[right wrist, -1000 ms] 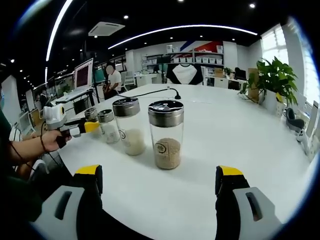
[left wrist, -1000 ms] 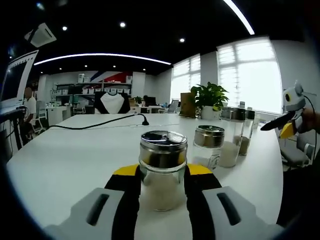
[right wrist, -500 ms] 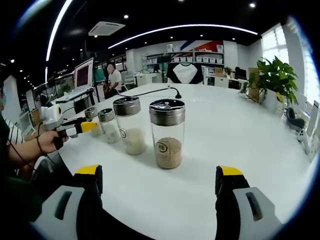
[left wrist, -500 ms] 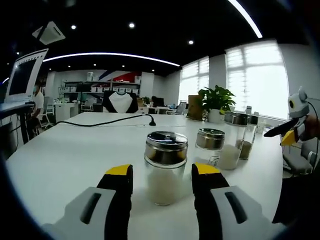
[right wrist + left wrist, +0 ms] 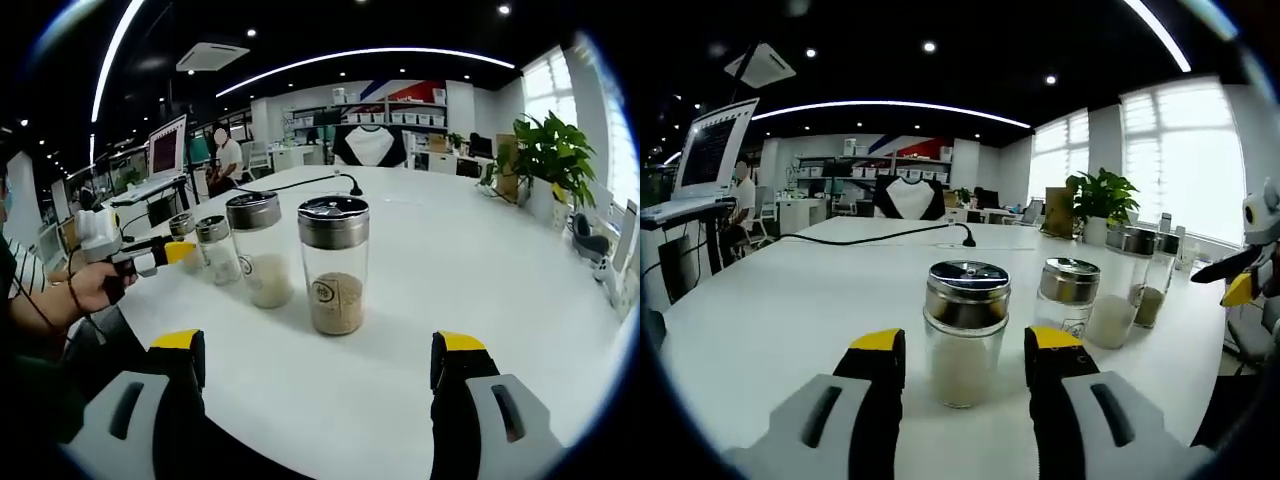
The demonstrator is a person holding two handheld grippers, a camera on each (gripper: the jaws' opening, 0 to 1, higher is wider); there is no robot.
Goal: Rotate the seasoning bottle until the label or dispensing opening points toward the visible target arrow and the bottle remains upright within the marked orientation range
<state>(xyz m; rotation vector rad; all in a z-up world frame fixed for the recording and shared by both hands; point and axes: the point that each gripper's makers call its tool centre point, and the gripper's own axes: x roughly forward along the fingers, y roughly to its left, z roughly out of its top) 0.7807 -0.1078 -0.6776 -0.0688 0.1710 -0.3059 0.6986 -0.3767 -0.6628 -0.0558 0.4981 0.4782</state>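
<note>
Standing upright on the white table [image 5: 770, 320], the near bottle [image 5: 966, 333] of a four-bottle row sits between the spread, non-touching jaws of the left gripper [image 5: 965, 355], apparently positioned for a turning grip, while the right gripper [image 5: 318, 372] waits wide open.
</note>
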